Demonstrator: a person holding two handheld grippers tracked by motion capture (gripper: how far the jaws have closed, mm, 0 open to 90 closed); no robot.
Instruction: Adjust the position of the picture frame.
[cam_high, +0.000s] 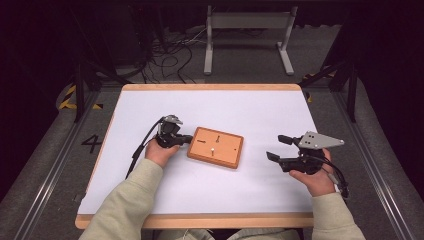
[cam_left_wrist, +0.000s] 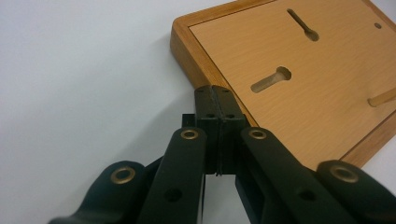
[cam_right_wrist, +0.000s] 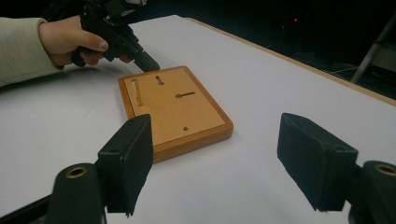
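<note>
**One wooden board, two grippers, one table**

Board (cam_high: 215, 147): one, rectangular, light wood with a darker raised rim, laid flat near the middle of the white table (cam_high: 250, 105). Three keyhole-shaped slots are cut into its face, together with one small round hole; one pale peg (cam_left_wrist: 382, 96) is seen lying in a slot in the left gripper view.

Left gripper (cam_high: 186, 139): one, held in the left hand (cam_high: 160, 152). Its jaws are pressed together with nothing between them, and the tips are set at the board's left rim; whether they touch the wood cannot be told.

Right gripper (cam_high: 280, 148): one, held in the right hand (cam_high: 315, 177), well to the right of the board. Its jaws are held apart and empty, pointed toward the board.

Table: one, white top edged in wood.
</note>
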